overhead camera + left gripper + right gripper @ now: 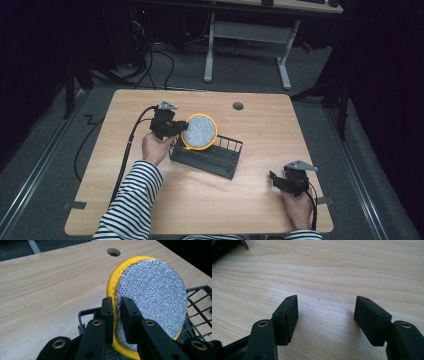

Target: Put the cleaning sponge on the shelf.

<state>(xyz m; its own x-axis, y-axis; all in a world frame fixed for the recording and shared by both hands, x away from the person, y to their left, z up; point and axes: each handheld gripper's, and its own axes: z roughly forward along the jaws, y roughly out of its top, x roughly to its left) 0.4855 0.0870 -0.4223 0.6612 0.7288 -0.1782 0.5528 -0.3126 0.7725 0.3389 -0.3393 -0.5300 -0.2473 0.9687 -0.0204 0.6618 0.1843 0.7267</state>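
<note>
Above the rack (207, 157), the left gripper (117, 308) pinches the scourer's (152, 300) yellow edge; the right gripper (325, 315) gapes empty.

Scouring pad (152, 300) silver mesh, yellow rim; rack (210, 159) dark grey; table (250, 200) pale woodgrain; sleeve (132, 200) black-white striped.

Scrubber pad (152, 297) lower edge hidden behind left gripper (117, 312) jaws in left gripper view. Black rack (197, 312) cut off by right and bottom edges there. Dark corner object (227, 246) top left in right gripper view cropped, can't identify. Person's forearms cut by bottom edge in high view.
</note>
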